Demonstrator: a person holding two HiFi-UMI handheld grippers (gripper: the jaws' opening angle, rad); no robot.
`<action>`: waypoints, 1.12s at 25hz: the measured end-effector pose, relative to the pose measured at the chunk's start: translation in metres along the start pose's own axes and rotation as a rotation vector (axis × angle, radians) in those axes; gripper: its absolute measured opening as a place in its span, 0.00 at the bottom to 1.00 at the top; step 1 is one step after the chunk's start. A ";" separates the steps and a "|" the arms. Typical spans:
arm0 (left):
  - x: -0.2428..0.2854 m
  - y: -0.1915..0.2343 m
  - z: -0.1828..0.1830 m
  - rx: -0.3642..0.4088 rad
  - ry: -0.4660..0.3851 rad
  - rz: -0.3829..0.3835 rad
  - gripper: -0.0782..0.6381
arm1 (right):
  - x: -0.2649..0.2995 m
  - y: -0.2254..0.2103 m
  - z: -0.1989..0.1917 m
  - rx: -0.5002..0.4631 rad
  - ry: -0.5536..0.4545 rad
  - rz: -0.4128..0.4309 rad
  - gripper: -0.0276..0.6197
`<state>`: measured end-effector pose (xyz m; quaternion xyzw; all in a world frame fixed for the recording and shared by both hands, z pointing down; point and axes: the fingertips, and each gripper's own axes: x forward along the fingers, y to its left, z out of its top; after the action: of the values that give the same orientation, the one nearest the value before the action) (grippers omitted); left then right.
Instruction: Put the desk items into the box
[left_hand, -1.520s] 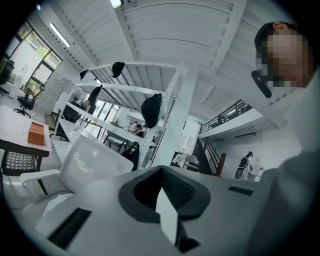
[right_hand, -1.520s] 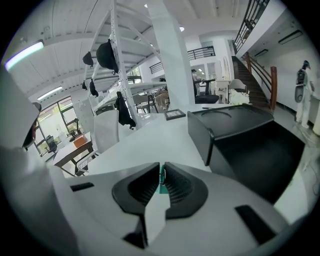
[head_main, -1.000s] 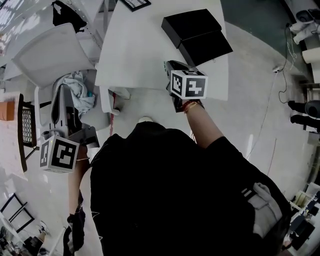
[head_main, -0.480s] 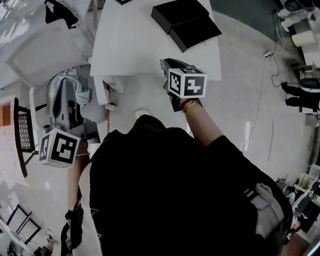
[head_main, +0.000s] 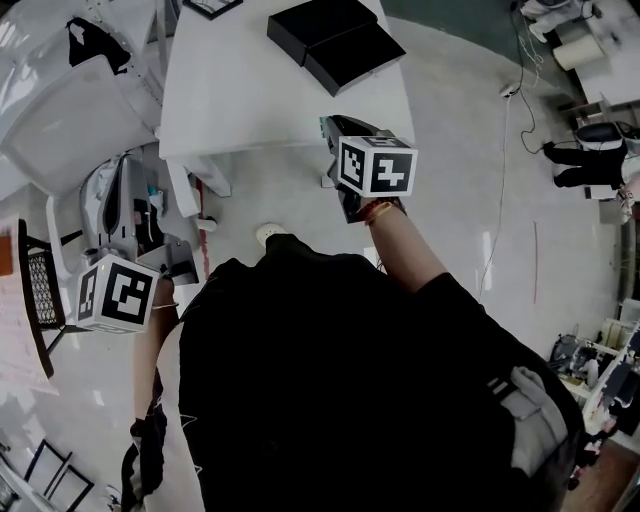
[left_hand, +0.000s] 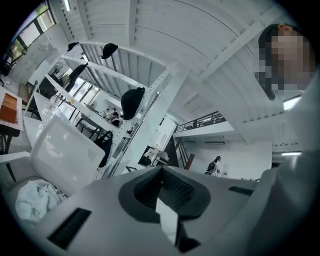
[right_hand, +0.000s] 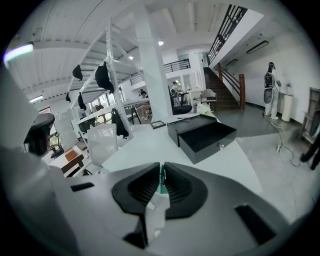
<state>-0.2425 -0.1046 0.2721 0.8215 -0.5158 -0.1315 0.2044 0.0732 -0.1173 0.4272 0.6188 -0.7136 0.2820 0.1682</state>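
An open black box (head_main: 325, 40) lies at the far end of the white table (head_main: 240, 90). In the right gripper view the black box (right_hand: 202, 134) sits ahead, its lid up, and I see nothing inside it. My right gripper (head_main: 330, 128) hangs over the floor just short of the table's near edge. Its jaws are shut on a thin teal item (right_hand: 161, 176), of which only an edge shows. My left gripper (head_main: 122, 200) is low at the left, beside a chair, well away from the table. Its jaws (left_hand: 161, 172) meet with nothing between them.
A white chair (head_main: 70, 120) stands left of the table, with a crumpled cloth (left_hand: 35, 200) on a seat near the left gripper. A small framed picture (right_hand: 159, 124) lies behind the box. A black mesh chair (head_main: 35, 300) is at the far left, and a cable (head_main: 495, 200) runs across the floor on the right.
In the head view the table and box have slid up and to the left. The right gripper, still shut, now sits below the table's near edge instead of over it.
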 end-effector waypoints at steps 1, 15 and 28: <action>0.000 -0.004 0.000 -0.003 -0.002 -0.007 0.12 | -0.005 -0.002 0.001 0.001 -0.009 -0.005 0.09; -0.009 -0.028 -0.001 -0.017 -0.002 -0.071 0.12 | -0.049 -0.014 0.015 0.060 -0.112 -0.046 0.09; 0.003 -0.043 -0.020 -0.017 0.027 -0.112 0.12 | -0.064 -0.028 0.015 0.077 -0.149 -0.061 0.09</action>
<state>-0.1989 -0.0865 0.2692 0.8489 -0.4652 -0.1361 0.2109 0.1137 -0.0783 0.3831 0.6654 -0.6937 0.2571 0.0994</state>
